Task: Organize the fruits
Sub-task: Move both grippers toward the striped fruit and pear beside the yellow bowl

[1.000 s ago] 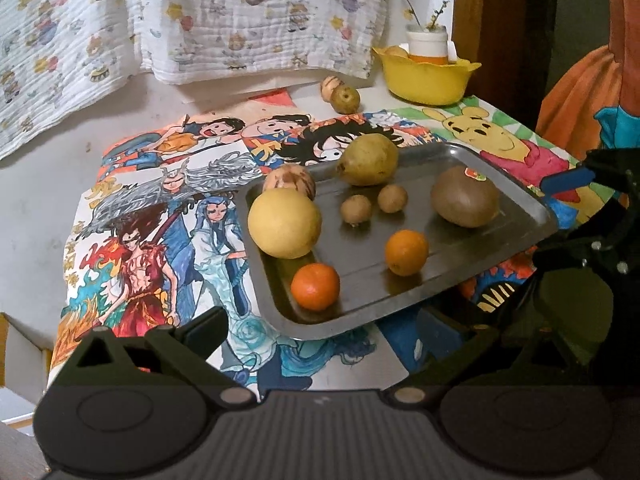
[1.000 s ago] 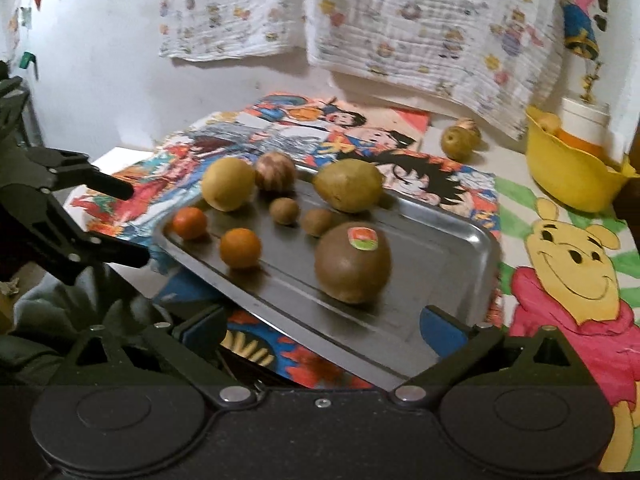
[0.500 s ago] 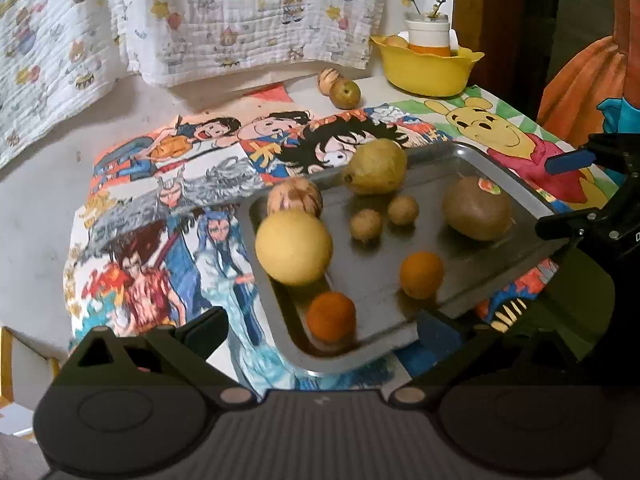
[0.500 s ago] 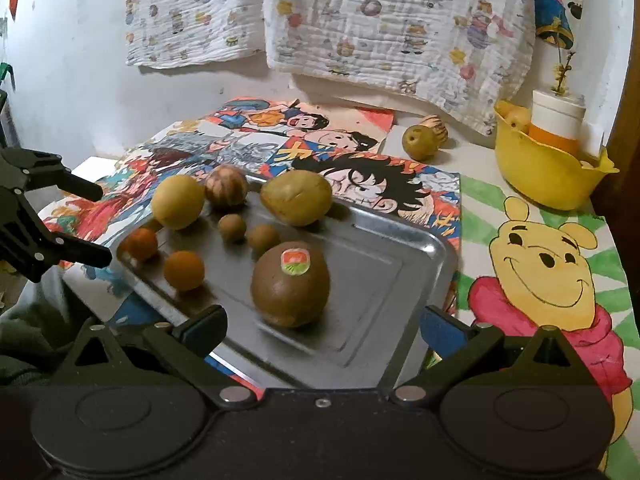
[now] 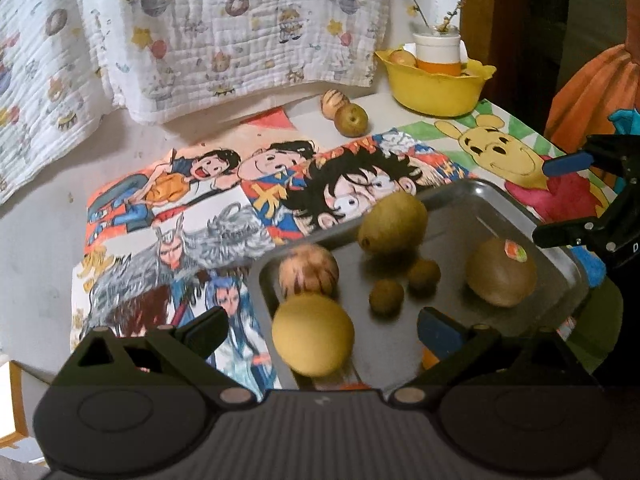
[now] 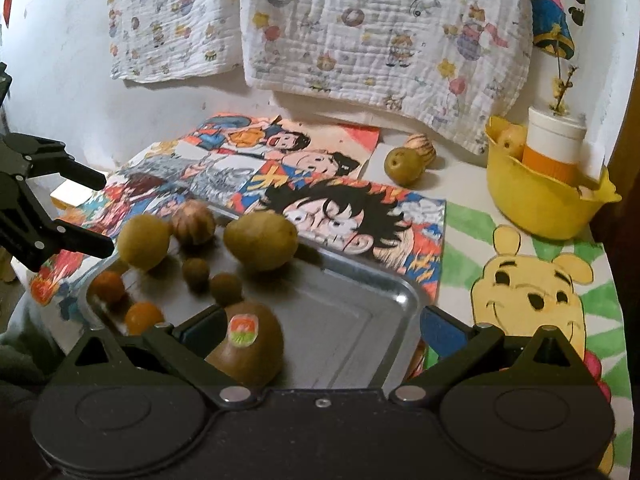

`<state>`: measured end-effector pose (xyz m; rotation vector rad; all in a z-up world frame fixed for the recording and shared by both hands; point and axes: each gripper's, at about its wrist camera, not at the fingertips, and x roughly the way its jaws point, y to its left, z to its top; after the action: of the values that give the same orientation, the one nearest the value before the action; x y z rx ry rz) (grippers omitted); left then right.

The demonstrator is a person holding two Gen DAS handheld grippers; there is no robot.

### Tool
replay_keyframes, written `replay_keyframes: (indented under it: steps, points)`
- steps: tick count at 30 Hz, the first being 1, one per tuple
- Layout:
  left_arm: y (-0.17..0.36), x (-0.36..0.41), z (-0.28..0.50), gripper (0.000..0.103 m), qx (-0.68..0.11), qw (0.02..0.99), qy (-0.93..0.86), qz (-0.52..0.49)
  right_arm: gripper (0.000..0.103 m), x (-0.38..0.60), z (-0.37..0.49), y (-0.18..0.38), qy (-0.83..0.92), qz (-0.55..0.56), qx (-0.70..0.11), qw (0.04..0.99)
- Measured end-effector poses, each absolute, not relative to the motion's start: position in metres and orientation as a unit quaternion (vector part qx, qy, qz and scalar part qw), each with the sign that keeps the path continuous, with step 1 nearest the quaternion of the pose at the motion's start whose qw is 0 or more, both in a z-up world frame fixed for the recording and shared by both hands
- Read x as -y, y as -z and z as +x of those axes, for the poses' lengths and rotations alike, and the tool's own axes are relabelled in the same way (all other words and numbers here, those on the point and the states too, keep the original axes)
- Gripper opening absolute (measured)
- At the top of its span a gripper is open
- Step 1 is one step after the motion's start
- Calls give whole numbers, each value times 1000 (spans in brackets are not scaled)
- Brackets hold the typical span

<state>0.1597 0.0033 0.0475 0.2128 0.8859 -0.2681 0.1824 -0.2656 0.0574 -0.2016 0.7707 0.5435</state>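
Left wrist view: my left gripper [image 5: 322, 328] hangs over the metal tray [image 5: 560, 252] at lower right, jaws apart and empty. The round yellow fruit [image 5: 313, 334] sits low centre, smooth and likely to roll; I judge its widest middle the place to grip. The stickered kiwi [image 5: 501, 272] looks soft, bruisable.

Right wrist view: my right gripper [image 6: 322, 330], jaws apart, holds nothing; the kiwi [image 6: 246, 344] lies just beside the left finger. The tray's raised rim blocks low approaches. Open bench lies at right, short of the yellow bowl [image 6: 548, 204].
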Motion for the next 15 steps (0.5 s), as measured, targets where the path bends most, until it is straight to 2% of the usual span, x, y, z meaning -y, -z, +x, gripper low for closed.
replay_keyframes:
  steps: [15]
  points:
    - [-41, 0, 231, 102, -430, 889, 114, 104, 102, 257, 244, -63, -228, -103, -345, 905]
